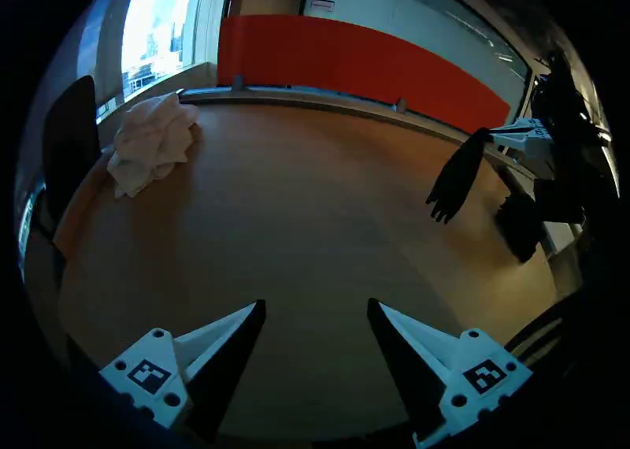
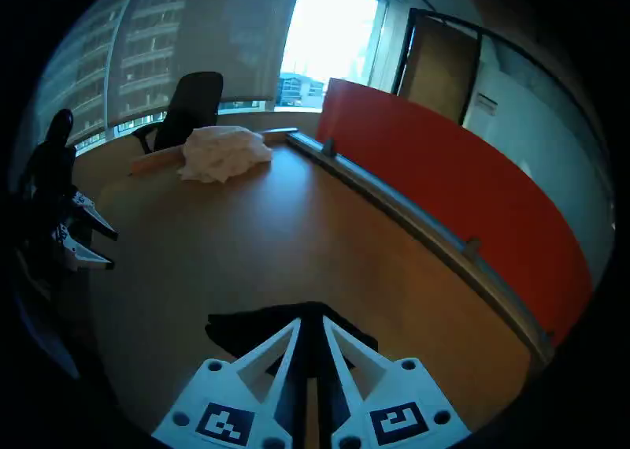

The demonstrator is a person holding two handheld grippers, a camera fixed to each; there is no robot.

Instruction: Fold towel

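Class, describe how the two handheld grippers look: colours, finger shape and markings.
The left gripper and right gripper look alike: white plastic fingers tapering to pointed tips, black inner faces, small round holes near the base, and a square black-and-white marker on each finger.

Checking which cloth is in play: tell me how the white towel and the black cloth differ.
Colour: the white towel is pale, the black cloth dark. Pose: the white towel lies crumpled in a heap on the table; the black cloth hangs limp. State: the white towel is untouched, the black cloth pinched in the right claw. Both are unfolded fabric.
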